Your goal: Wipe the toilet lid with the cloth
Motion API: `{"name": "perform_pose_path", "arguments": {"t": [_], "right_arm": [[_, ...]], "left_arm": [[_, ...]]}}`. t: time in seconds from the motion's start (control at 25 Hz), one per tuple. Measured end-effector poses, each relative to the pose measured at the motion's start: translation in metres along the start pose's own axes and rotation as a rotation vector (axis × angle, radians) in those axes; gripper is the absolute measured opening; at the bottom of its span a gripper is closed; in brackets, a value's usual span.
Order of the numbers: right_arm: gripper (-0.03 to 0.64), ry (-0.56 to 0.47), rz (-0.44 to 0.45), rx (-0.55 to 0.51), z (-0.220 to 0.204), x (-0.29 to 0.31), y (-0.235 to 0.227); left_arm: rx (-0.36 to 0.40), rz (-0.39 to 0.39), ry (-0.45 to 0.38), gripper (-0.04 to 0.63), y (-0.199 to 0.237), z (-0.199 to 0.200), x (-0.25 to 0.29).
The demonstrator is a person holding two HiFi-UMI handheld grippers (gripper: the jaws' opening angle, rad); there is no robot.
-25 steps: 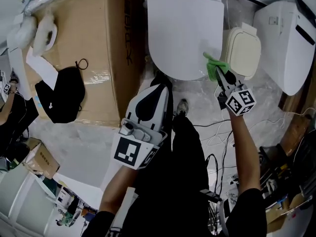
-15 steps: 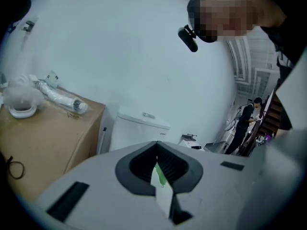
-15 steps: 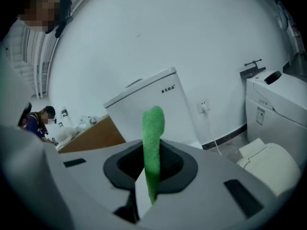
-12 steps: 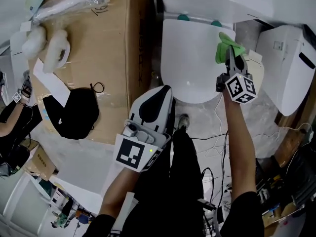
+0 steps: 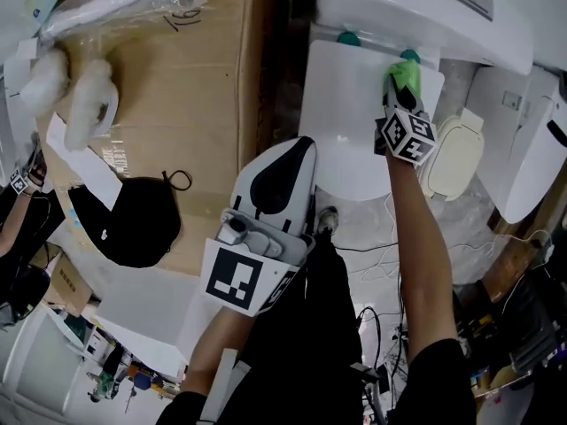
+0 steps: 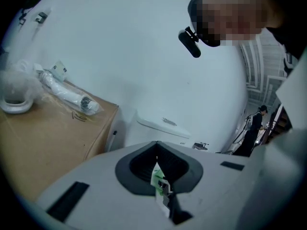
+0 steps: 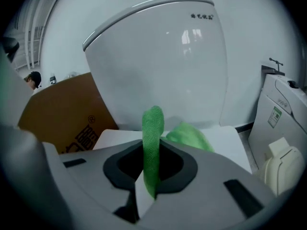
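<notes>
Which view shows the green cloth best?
The right gripper view: the cloth stands large, clamped in the right tongs. The head view shows a small green patch; the left gripper view, barely a speck.

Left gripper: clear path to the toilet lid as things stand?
Probably yes: the left gripper hangs by the near edge of the toilet lid with nothing between; the right gripper and cloth sit at its far right corner.
</notes>
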State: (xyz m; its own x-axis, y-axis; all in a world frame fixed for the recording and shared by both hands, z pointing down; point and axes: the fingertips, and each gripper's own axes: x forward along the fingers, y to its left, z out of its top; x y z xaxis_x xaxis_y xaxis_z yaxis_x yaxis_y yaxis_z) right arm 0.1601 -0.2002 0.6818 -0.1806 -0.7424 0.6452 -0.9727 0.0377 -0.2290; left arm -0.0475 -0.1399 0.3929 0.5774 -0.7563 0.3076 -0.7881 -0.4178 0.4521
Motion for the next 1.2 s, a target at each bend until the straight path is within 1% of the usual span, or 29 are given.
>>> {"name": "perform_pose_path", "arguments": {"t": [0.16,0.44,0.6,0.72,0.92,1.04,1.2], "right_arm": [[0.054,0.035,0.033,-0.083,-0.001,0.016,0.016],[0.054,0.135,0.171,-0.305,0.001,0.037,0.055],[0.054,0.186,0.252,-0.432,-0.005,0.044,0.074],[0.054,0.217,0.31,-0.521,-0.008,0.042,0.086],[0.054,0.237,0.396,-0.662,-0.017,0.042,0.102],[0.054,0.261,0.44,-0.721,-0.023,0.039,0.108],[0.054,0.306,0.498,-0.761,-0.034,0.033,0.122]], "left_arm": [[-0.006,-0.003,0.004,0.008,0.01,0.003,0.004],[-0.021,-0.013,0.03,0.008,0.018,-0.001,0.006],[-0.021,-0.015,0.028,0.008,0.02,-0.003,0.006],[-0.031,-0.015,0.039,0.008,0.02,-0.005,0.003],[-0.027,-0.001,0.021,0.008,0.023,-0.003,-0.003],[-0.032,0.004,0.016,0.008,0.022,-0.003,-0.006],[-0.031,0.01,0.011,0.008,0.018,-0.003,-0.014]]}}
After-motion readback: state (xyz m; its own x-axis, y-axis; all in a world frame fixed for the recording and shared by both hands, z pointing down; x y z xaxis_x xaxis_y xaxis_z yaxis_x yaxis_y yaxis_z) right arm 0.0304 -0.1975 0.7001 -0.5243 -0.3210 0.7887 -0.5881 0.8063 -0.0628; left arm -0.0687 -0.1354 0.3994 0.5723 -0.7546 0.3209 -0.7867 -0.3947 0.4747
